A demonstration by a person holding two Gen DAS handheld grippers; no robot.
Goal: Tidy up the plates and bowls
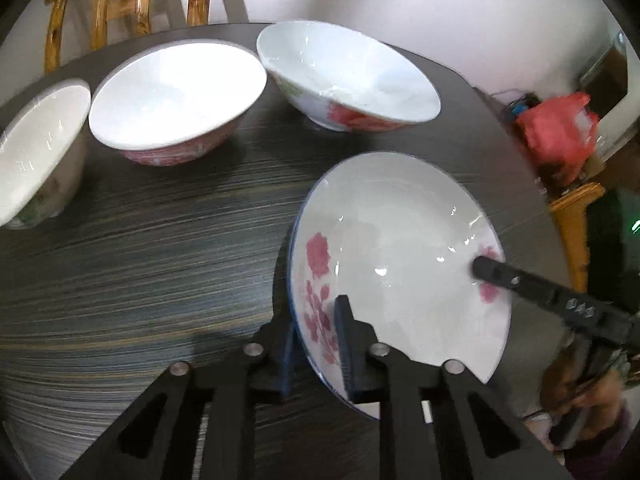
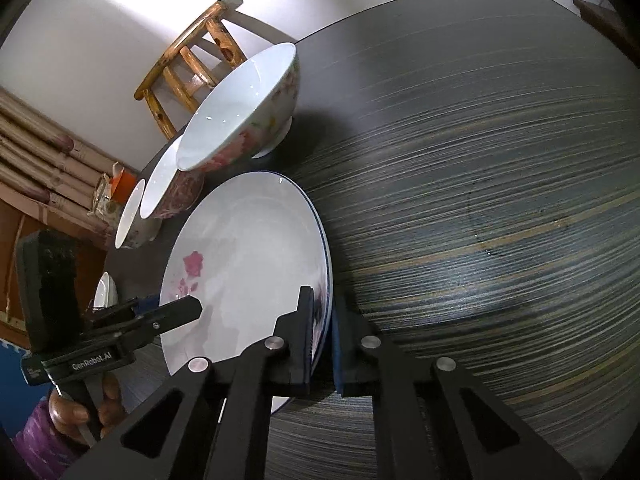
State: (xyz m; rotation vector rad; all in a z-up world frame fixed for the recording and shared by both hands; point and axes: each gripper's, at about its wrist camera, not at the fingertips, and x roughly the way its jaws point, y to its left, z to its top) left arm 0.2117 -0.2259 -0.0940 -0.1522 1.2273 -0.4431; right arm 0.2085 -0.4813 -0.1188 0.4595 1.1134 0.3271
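Where the left view lines three bowls behind the plate, the right view shows bare counter beyond its rim. Left hand-held gripper and right hand-held gripper each clamp opposite plate edges (blue-rimmed, rose-printed).

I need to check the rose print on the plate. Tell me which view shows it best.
The left wrist view: the rose print runs large along the plate near rim, partly behind the left tool. The right wrist view shows one small rose farther off, beside the left tool.
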